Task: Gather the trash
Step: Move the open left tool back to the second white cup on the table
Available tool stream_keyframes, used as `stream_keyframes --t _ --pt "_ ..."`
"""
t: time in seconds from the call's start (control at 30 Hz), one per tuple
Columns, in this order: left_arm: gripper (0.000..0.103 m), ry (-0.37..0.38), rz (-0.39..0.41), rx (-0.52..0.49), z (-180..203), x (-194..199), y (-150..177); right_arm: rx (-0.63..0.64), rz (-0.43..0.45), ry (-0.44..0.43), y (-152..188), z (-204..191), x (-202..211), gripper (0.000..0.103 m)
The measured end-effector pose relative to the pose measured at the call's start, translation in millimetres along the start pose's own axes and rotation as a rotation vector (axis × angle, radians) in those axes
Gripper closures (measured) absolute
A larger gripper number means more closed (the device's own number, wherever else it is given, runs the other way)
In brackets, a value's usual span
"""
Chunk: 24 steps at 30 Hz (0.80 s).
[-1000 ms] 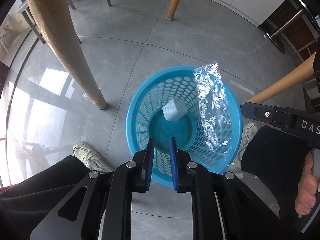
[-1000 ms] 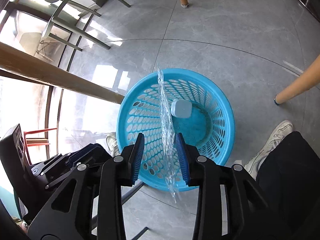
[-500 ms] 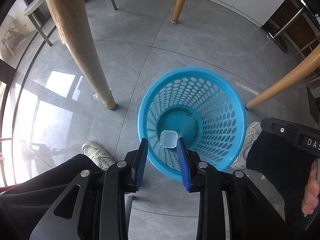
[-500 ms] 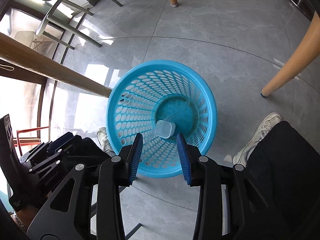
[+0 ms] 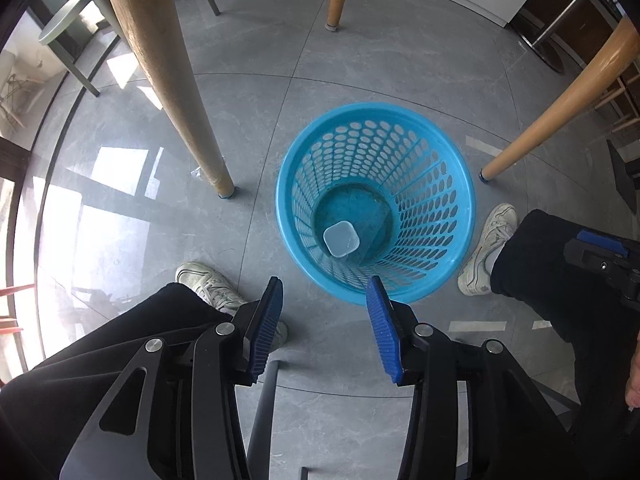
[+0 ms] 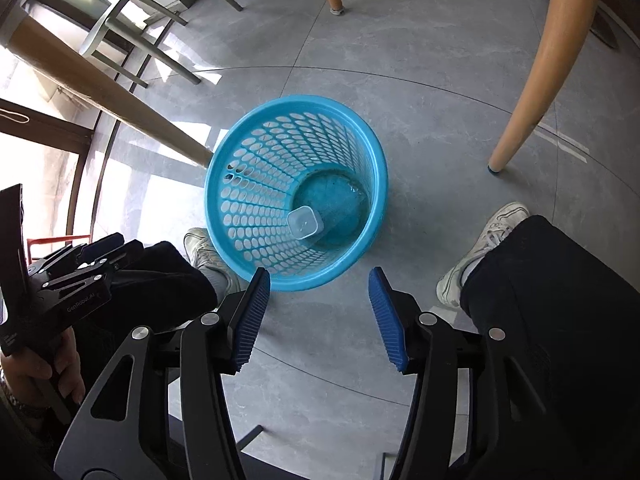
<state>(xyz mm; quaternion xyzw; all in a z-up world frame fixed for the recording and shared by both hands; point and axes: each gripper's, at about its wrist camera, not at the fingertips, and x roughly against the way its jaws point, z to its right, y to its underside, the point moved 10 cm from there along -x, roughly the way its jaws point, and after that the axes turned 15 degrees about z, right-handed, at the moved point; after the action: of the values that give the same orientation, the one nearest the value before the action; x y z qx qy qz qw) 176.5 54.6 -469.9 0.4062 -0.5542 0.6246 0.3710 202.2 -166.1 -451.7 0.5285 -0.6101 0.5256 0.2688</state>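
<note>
The only writing that reads clearly is "GenRobot.AI", printed in pale letters on the black body of the left gripper (image 6: pixel 86 254) at the left edge of the right wrist view, where a hand (image 6: pixel 36 368) grips its handle.

The floor (image 5: pixel 360 64) is large grey stone-look tiles, glossy enough to mirror the window light as bright patches at the left of both frames. Tapered wooden table legs (image 5: pixel 160 64) slant in from the top and the right, a pale green metal chair (image 6: pixel 132 20) stands at the upper left of the right wrist view, and white cabinets and a dark cupboard line the upper right of the left wrist view.

A blue perforated basket (image 5: pixel 460 184) stands on the floor at frame centre, between the person's two white sneakers (image 5: pixel 208 284). At its bottom lies a small clear square plastic container (image 5: pixel 340 238), with a clear plastic wrapper (image 5: pixel 374 224) just beside it, hard to make out.

The left gripper (image 5: pixel 324 312) has just been opening; its blue ribbed pads (image 5: pixel 266 328) stand spread with nothing between them, low in the frame over the basket's near rim. The right gripper (image 6: pixel 318 304) has likewise just been opening, pads apart and empty, beneath the basket in its view.
</note>
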Motion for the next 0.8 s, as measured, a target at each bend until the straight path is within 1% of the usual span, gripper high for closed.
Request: stream_keyframes --t 0.03,0.1,0.2,0.3,0.47,0.6,0.8 --pt "0.058 0.003 0.009 -0.005 1.7 6.5 -0.8 0.004 0.011 -0.001 -0.6 -2.1 6.4 0.049" --pt "0.052 0.015 0.035 -0.011 3.7 20.7 -1.5 0.009 0.019 -0.007 2.2 -5.7 15.9 0.047" --pt "0.051 0.031 0.063 -0.010 6.1 41.6 0.2 0.005 0.037 -0.010 6.7 -7.1 33.1 0.047" --pt "0.049 0.058 0.083 0.024 3.7 62.4 4.9 -0.004 0.069 -0.016 10.5 -7.9 55.2 0.040" --pt "0.048 0.083 0.163 0.070 0.2 100.7 4.7 -0.021 0.138 -0.023 12.0 -1.4 102.0 0.032" --pt "0.048 0.078 0.228 0.056 0.6 126.4 7.9 -0.011 0.192 -0.020 13.0 2.0 133.6 0.032" --pt "0.048 0.036 0.333 0.010 -0.9 164.4 2.9 0.059 0.280 0.007 12.9 -3.4 175.4 0.031"
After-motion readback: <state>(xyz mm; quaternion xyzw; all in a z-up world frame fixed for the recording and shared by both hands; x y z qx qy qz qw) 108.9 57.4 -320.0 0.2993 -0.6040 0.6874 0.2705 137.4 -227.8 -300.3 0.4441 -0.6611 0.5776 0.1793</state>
